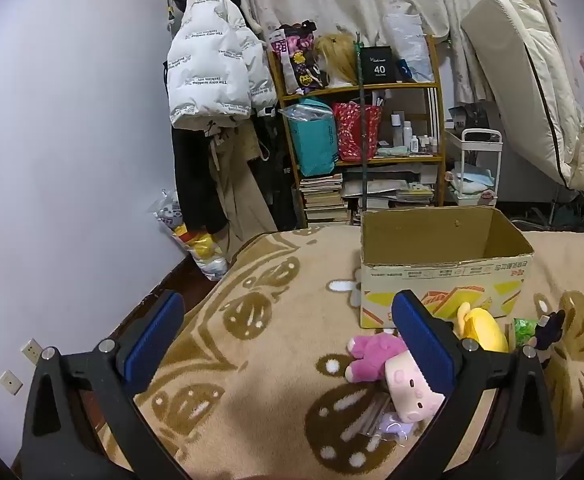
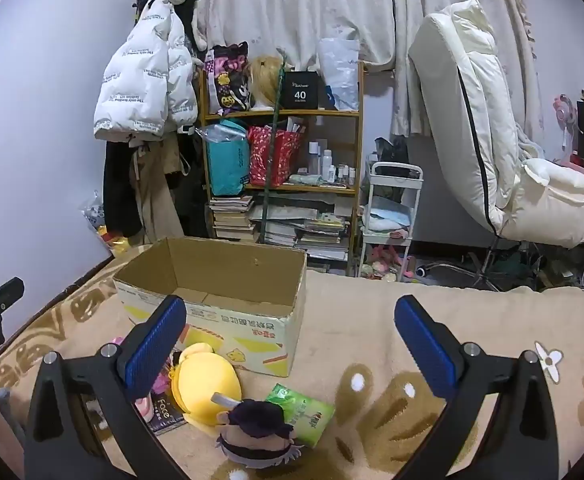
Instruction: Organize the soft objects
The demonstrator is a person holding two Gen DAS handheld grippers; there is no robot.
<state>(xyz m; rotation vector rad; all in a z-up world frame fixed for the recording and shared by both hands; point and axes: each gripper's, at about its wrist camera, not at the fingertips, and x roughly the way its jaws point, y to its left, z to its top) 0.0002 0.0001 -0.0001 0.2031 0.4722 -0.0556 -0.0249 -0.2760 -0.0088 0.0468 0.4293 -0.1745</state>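
Observation:
An open cardboard box stands on the patterned blanket; it also shows in the right wrist view and looks empty. In front of it lie a pink plush pig, a yellow plush, a dark-haired plush doll and a green packet. My left gripper is open, its right finger in front of the pig. My right gripper is open above the doll and packet.
The beige blanket covers the bed. A shelf with bags, bottles and books stands behind, beside hanging coats. A white chair and a small cart stand at the right. A clear plastic wrapper lies by the pig.

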